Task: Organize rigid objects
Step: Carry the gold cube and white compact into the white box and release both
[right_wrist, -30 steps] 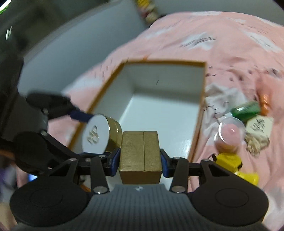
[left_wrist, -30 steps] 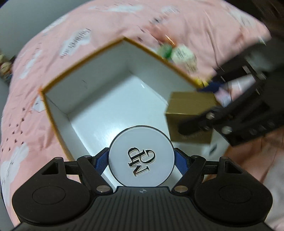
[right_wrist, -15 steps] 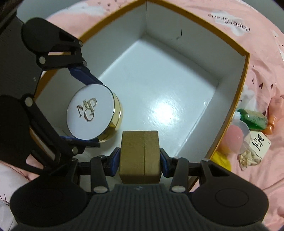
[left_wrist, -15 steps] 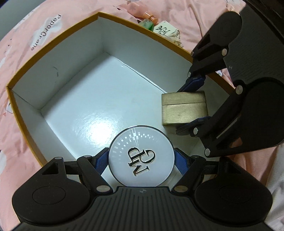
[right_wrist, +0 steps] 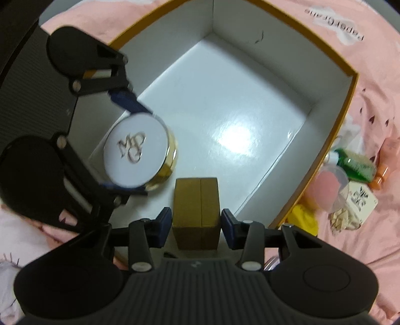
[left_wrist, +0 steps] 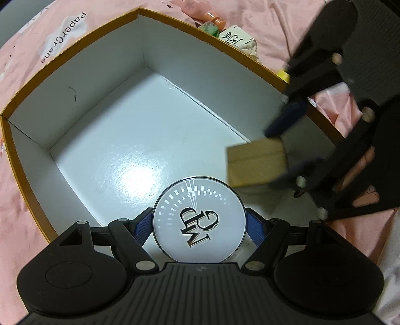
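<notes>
While left fingers (left_wrist: 200, 228) clamp the compact (left_wrist: 199, 220), right fingers (right_wrist: 196, 226), seemingly parted, flank the gold box (right_wrist: 196, 211) inside the carton (left_wrist: 105, 75).

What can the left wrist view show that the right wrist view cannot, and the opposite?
Only the left wrist view shows the round compact from straight above, with the dotted pattern on its lid, clamped in the left claw. Only the right wrist view shows the compact's gold side, the gap between the right claw pads and the gold box, and the yellow item. Both show the white open box, green bottle and pink bedsheet.
</notes>
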{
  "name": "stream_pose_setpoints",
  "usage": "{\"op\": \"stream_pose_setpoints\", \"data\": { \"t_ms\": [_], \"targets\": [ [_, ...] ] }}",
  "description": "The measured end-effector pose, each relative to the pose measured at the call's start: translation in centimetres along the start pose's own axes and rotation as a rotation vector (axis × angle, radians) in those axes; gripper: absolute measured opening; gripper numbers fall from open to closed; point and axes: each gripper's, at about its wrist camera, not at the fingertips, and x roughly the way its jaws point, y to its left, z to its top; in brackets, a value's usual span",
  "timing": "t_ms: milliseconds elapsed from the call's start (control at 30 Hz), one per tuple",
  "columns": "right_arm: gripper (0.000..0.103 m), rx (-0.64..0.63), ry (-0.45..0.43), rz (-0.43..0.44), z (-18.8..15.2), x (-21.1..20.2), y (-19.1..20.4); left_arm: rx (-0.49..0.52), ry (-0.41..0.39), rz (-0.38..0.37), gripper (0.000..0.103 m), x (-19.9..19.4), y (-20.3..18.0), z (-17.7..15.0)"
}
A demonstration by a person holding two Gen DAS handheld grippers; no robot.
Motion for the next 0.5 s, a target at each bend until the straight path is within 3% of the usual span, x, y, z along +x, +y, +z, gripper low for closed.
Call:
{"op": "stream_pose_setpoints", "data": {
  "t_ms": [100,167,333,500],
  "targets": [
    [0.043,0.041,0.05,0.032,-0.7,-0.4,-0.1,-0.019,0.004,-0.018,0.088,0.2,-0.1,0.1],
    [0.054,0.052,0.047,0.04,-1.0,-1.1,-0.1,-0.029,0.011,-0.035,0.088,0.4,-0.2,0.2],
    [0.053,0.026,-0.012,-0.001,-0.9,-3.0,-0.2,-0.075,0.046,-0.058,0.088,0.9,-0.3,0.6],
    [0.053,0.043,-0.123,-0.057,-2.0,-5.4,-0.9,-0.188,0.13,-0.135,0.088,2.2,0.5,1.2]
  ]
}}
